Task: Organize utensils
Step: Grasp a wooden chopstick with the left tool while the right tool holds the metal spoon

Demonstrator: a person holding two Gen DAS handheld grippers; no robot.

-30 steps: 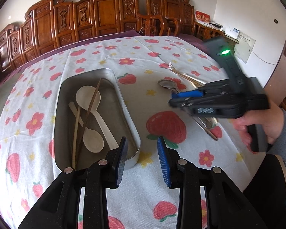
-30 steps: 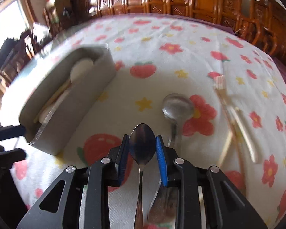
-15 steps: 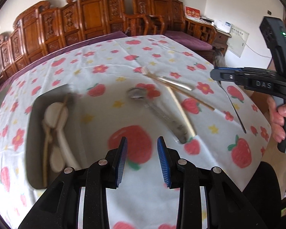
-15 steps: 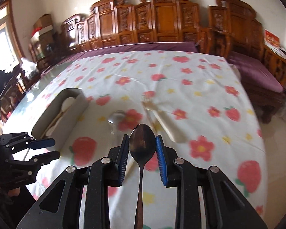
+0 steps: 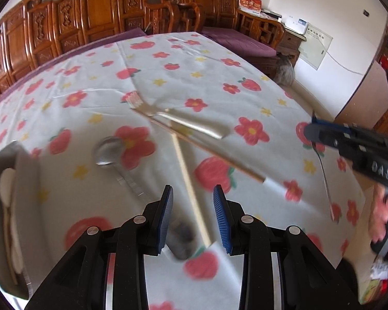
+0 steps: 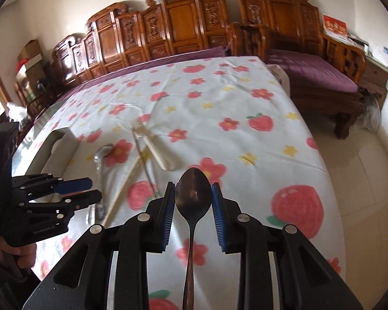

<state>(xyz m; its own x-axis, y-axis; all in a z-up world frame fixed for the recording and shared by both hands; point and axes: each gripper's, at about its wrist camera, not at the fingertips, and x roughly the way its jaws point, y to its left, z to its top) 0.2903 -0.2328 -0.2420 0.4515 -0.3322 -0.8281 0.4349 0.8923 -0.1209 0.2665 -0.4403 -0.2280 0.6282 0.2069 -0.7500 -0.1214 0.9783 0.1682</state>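
My right gripper (image 6: 193, 199) is shut on the bowl of a dark metal spoon (image 6: 193, 193), which it holds above the table's right side. In the left wrist view the same gripper (image 5: 313, 129) shows at the right, the spoon's handle (image 5: 324, 178) hanging down from it. My left gripper (image 5: 192, 206) is open and holds nothing. It hovers over a wooden chopstick (image 5: 188, 180) lying on the cloth. A second chopstick (image 5: 219, 155), a fork (image 5: 168, 116) and a silver spoon (image 5: 108, 152) lie just beyond. The metal tray (image 5: 23, 160) at the left holds white spoons (image 5: 6, 186).
The table wears a white cloth (image 6: 219, 98) with red flowers and strawberries. Carved wooden chairs (image 6: 183, 20) line the far side, and a purple-cushioned bench (image 6: 310, 72) stands at the right. Tiled floor (image 6: 362, 168) lies beyond the table's right edge. A hand (image 5: 385, 217) holds the right gripper's handle.
My left gripper has swung right, from over the tray to over the loose chopsticks. My right gripper has drawn back and up from the table with the spoon still in its grip.
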